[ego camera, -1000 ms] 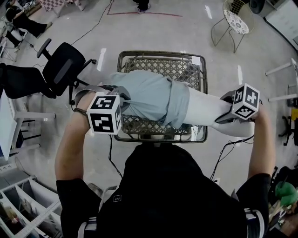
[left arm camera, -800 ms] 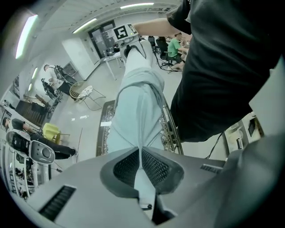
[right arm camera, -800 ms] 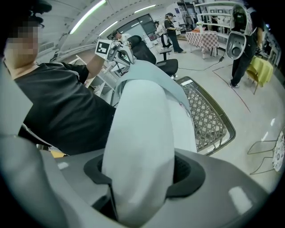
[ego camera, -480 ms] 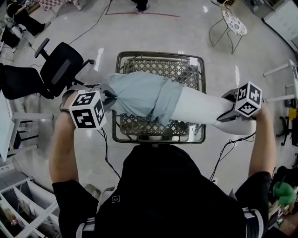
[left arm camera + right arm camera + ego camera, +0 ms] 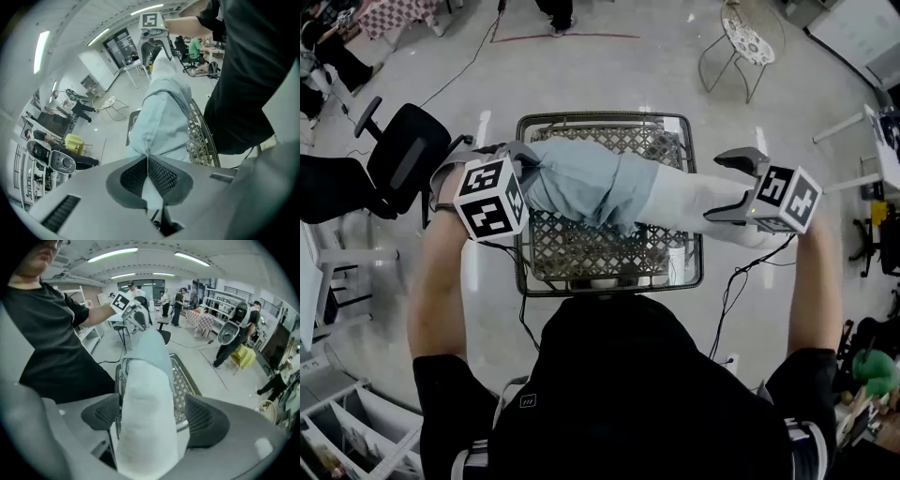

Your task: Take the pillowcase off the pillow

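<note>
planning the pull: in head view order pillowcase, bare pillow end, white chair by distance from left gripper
1. pillowcase, pinched in the left gripper
2. bare pillow end, to its right
3. white chair, far top right

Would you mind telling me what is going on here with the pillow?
A person with a gripper in each hand is pulling a pillowcase off a pillow held across a wire basket. The left gripper is shut on the bunched end of the light blue pillowcase. The right gripper has just been opening its jaws; the pillow's bare white end sits between them, unclamped. The pillowcase covers only the pillow's left part, so the job is partly done.
</note>
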Action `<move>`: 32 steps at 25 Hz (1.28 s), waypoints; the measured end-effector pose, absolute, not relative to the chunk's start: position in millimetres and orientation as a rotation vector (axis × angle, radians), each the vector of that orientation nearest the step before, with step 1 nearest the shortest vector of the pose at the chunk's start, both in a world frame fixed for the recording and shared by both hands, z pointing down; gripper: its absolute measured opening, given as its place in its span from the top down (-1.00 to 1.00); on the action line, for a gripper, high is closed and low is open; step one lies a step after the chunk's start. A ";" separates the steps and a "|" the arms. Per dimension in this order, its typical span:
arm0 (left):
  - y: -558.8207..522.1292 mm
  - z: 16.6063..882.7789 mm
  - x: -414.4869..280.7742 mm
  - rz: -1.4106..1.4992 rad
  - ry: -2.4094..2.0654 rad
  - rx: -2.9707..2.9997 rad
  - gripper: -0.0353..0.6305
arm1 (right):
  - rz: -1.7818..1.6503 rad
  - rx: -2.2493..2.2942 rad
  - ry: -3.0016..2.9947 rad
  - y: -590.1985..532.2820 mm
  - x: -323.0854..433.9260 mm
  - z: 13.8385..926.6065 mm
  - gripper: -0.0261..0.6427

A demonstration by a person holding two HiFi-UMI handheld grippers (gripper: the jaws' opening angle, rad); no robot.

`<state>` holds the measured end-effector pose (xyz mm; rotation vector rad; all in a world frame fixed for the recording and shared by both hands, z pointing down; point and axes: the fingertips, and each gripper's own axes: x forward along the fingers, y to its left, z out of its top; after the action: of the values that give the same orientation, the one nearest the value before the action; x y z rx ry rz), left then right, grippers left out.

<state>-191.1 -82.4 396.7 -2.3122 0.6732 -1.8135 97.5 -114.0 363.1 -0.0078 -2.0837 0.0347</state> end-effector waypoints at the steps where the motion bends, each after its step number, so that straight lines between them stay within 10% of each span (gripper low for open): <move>1: -83.7 395.9 -189.8 -1.809 0.675 -2.310 0.86 | 0.001 -0.023 -2.074 -103.6 82.3 370.5 -0.44; 5: -91.9 392.0 -187.6 -1.767 0.724 -2.304 0.86 | -0.067 -0.037 -1.880 -74.1 55.2 432.9 -0.81; 10: -88.2 385.1 -179.3 -1.630 0.753 -2.404 0.82 | -0.123 0.096 -1.684 -92.7 66.7 498.5 -0.82; 13: -73.5 377.9 -183.8 -1.553 0.777 -2.489 0.31 | -0.089 0.064 -1.662 -92.5 72.9 507.3 -0.82; 25: -50.0 452.0 -250.7 -1.844 0.831 -2.529 -0.06 | -0.021 -0.015 -1.663 -117.9 79.9 498.9 -0.38; 27: -61.5 466.1 -253.8 -1.831 0.893 -2.551 -0.02 | -0.022 -0.009 -1.658 -123.4 80.0 504.2 -0.38; 29: -70.1 469.3 -257.0 -1.795 0.960 -2.575 0.86 | -0.017 -0.001 -1.632 -126.6 83.2 511.9 -0.39; 32: -76.8 467.7 -266.4 -1.819 1.015 -2.546 0.87 | 0.006 -0.034 -1.618 -125.2 84.0 514.4 -0.31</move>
<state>-266.4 -76.8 467.7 -2.5464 1.0151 -1.8191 84.0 -125.2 514.4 -0.0339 -1.6178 0.0057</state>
